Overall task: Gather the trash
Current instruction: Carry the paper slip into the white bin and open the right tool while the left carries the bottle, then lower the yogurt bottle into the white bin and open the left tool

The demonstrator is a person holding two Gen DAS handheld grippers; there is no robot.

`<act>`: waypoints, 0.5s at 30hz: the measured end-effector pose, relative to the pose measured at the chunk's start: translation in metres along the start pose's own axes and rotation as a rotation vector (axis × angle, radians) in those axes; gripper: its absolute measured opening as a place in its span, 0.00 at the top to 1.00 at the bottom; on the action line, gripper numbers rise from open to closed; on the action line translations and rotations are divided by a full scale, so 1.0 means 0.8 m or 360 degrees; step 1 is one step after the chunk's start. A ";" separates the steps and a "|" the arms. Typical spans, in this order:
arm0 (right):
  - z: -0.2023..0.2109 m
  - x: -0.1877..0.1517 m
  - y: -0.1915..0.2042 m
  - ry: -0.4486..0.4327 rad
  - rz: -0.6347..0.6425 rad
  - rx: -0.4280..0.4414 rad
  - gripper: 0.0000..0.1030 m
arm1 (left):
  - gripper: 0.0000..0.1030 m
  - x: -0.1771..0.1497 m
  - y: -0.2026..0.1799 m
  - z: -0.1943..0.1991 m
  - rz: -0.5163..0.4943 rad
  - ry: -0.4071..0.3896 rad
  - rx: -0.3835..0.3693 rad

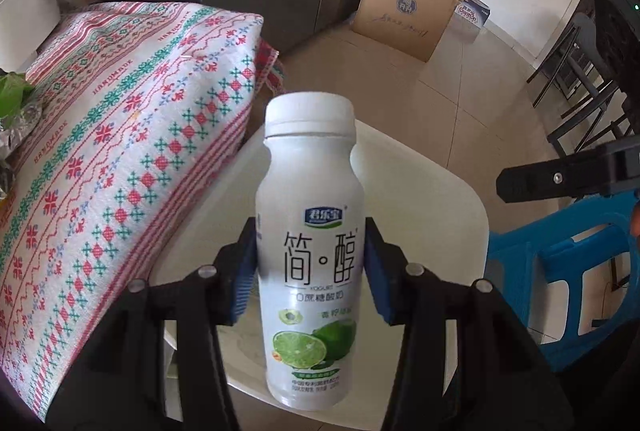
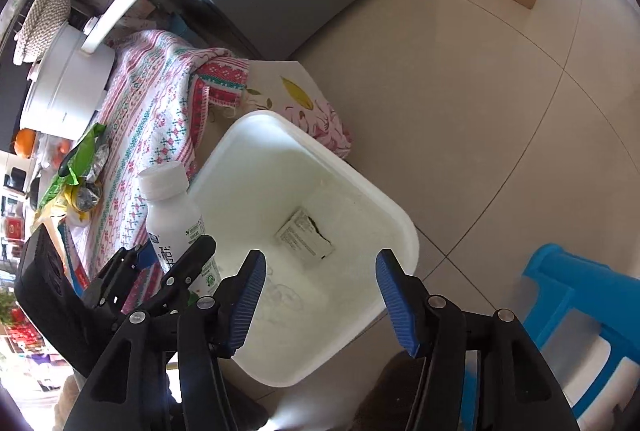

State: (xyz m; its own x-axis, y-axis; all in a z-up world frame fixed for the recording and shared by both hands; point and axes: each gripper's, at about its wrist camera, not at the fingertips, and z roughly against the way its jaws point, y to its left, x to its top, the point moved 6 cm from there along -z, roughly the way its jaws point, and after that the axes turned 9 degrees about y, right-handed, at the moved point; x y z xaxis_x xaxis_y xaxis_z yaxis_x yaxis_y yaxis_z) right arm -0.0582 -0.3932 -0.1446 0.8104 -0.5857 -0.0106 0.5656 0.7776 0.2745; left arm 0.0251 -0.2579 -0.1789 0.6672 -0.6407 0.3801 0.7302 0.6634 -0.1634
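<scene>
The yogurt bottle (image 1: 310,255) stands upright, capped, pinched at its label between the blue pads of the left gripper (image 1: 310,263), which is closed firmly on it. It hangs over the near rim of the white bin (image 1: 448,187), at the desk's edge. By my reading the step in hand is the drop: the next move calls for carrying the bottle toward 12 o'clock, clear of the rim, then parting the jaws.

The right gripper (image 2: 320,295) is wide open and holds nothing, hovering above the bin. Only its view shows inside the bin, where a torn sachet (image 2: 304,237) lies on the bottom, and green wrappers (image 2: 80,167) at 9 o'clock on the desk's patterned cloth (image 2: 160,119). The left view alone shows the bottle's lime label.
</scene>
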 end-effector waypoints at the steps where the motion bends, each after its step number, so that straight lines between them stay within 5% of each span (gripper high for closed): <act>1: 0.000 -0.001 -0.006 0.0002 -0.0019 -0.0021 0.42 | 0.51 0.000 0.000 -0.008 -0.0003 0.0024 0.0024; 15: 0.003 0.001 -0.037 -0.0033 -0.0102 -0.0136 0.32 | 0.51 -0.013 0.010 -0.067 0.0034 0.0215 0.0128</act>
State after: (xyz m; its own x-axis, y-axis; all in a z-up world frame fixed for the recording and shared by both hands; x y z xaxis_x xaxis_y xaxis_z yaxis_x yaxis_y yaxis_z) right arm -0.0743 -0.4174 -0.1505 0.7693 -0.6388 -0.0052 0.6279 0.7546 0.1908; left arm 0.0320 -0.2664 -0.2329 0.7003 -0.6686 0.2503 0.7050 0.7029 -0.0948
